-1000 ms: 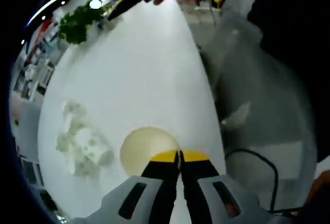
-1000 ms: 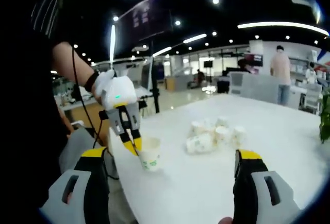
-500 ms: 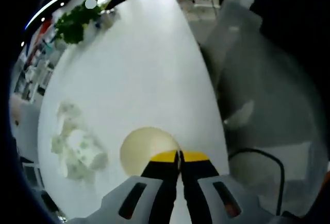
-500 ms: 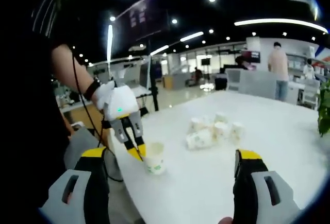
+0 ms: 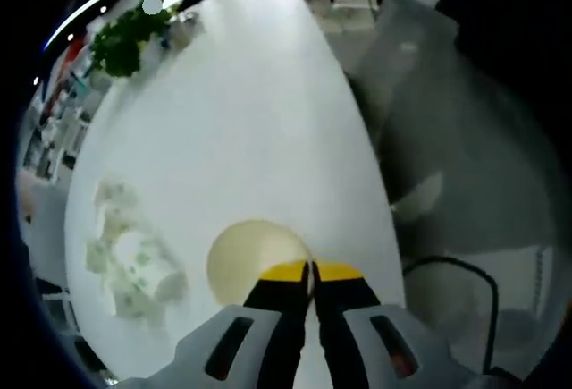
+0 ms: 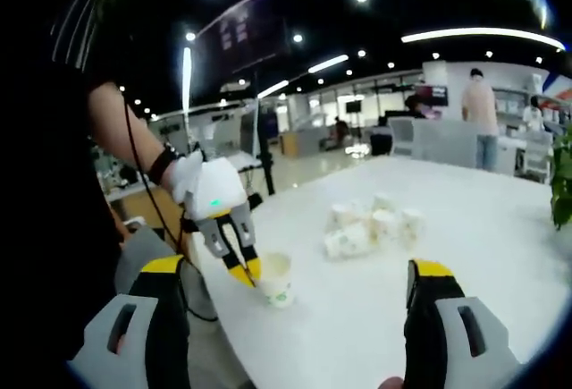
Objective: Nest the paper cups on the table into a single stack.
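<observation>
The paper cup [image 5: 255, 259] you are working with stands upright on the white worktop [image 5: 241, 139], close to its near edge. Your left gripper [image 5: 310, 270] has its yellow-tipped jaws pressed together on the cup's rim — one jaw inside the mouth, one outside, as far as the left gripper view lets you tell. In the right gripper view the same cup [image 6: 276, 281] shows a pale wall with a small green print, and the left gripper [image 6: 246, 273] comes down onto its rim from the left, carried by your gloved hand [image 6: 186, 174].

The rest of the cups sit in a loose heap [image 5: 125, 255] farther in on the worktop, to the left of the held cup in the left gripper view. Some lie on their sides and some stand up; how many there are is hard to tell. In the right gripper view the heap [image 6: 371, 226] lies beyond the held cup, well apart from it.

Your right gripper [image 6: 295, 286] is spread wide — its two jaws rise at the left and right of its own view with nothing between them, above the near part of the worktop.

A green plant [image 5: 121, 40] stands at the far end of the worktop. Beyond it is a large lit hall, where a person [image 6: 478, 116] stands by other furniture.
</observation>
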### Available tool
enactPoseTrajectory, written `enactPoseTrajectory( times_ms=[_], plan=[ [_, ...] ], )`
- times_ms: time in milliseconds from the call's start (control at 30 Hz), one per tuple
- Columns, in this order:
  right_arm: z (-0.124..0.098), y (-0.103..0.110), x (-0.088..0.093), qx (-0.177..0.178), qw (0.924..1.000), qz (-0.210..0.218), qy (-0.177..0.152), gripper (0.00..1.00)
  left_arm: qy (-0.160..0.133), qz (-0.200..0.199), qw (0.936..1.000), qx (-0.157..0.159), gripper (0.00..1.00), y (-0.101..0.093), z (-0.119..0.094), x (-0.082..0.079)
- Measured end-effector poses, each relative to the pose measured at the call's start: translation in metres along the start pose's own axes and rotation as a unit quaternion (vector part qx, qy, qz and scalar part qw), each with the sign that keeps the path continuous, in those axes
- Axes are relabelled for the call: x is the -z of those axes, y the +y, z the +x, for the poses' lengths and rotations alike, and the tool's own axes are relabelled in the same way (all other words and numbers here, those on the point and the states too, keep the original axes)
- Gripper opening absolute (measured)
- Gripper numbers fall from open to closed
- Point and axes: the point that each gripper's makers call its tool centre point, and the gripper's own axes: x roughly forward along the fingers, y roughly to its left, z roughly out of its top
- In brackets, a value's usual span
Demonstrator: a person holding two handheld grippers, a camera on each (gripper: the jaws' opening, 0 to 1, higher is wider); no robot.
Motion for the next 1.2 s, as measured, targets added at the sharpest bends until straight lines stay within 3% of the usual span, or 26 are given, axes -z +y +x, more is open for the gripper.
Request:
enactPoseTrajectory(
  times_ms=[267,367,767,967,1200],
  plan=[
    [0.000,-0.001,0.001,0.002,1.0000,0.004,0.000,1.00,-0.002,-0.028,0.9996,0.010,0.02,-0.004,0.001,-0.001],
    [-0.001,-0.001,0.001,0.002,1.0000,0.005,0.001,1.00,-0.035,-0.049,0.9978,0.027,0.09,-0.010,0.002,-0.010],
    [0.000,-0.001,0.001,0.002,1.0000,0.003,0.001,0.99,-0.021,-0.064,0.9977,0.011,0.21,-0.002,-0.002,-0.003],
    [0.002,0.000,0.001,0.001,1.0000,0.006,0.001,0.99,-0.040,-0.070,0.9967,0.002,0.25,-0.001,-0.012,-0.006],
    [0.005,0.005,-0.005,-0.006,1.0000,0.001,0.003,0.99,-0.075,-0.094,0.9925,-0.019,0.37,0.002,-0.026,-0.009]
  ],
)
